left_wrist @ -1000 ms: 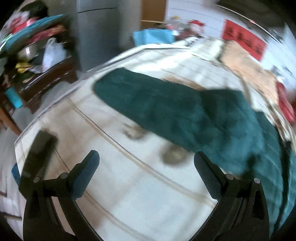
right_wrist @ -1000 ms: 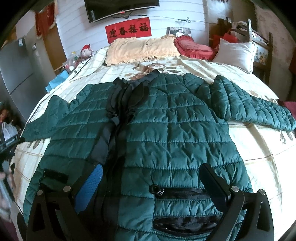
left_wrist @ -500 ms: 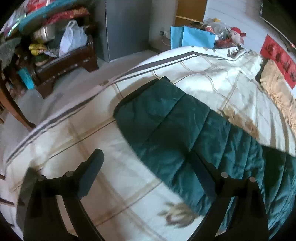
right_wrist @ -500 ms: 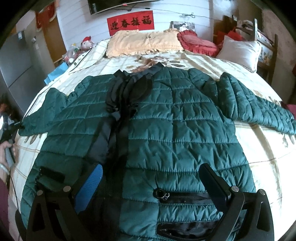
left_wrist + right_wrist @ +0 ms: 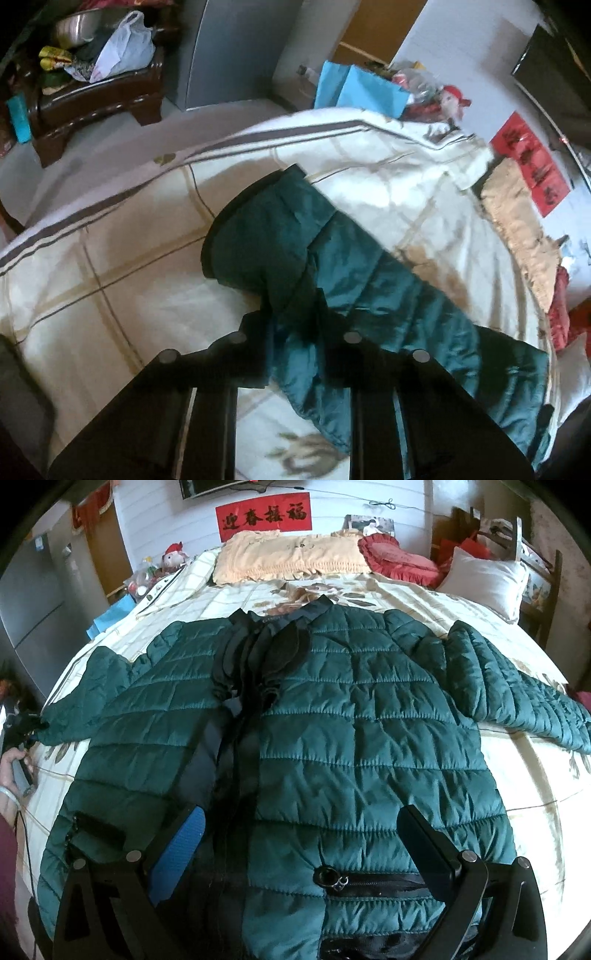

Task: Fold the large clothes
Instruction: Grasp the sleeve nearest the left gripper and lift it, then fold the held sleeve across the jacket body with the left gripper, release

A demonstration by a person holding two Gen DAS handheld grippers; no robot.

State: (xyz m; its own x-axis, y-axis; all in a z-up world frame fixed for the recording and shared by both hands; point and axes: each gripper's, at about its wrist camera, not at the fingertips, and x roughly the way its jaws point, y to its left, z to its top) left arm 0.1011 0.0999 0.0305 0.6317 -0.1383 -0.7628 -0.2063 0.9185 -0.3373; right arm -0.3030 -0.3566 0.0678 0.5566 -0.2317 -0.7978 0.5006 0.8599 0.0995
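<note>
Jacket, dark green and quilted, lies spread front-up across the cream checked bedspread, its collar toward twelve o'clock near the peach pillow. One sleeve stretches out toward nine o'clock in the right wrist view, the other toward three o'clock. The left gripper has just been closing and its jaws now pinch a bunched fold of that nine o'clock sleeve, a little way up from the cuff. The right gripper hovers over the jacket's hem with its jaws spread wide, nothing pressed between them. A hand shows at the nine o'clock edge.
</note>
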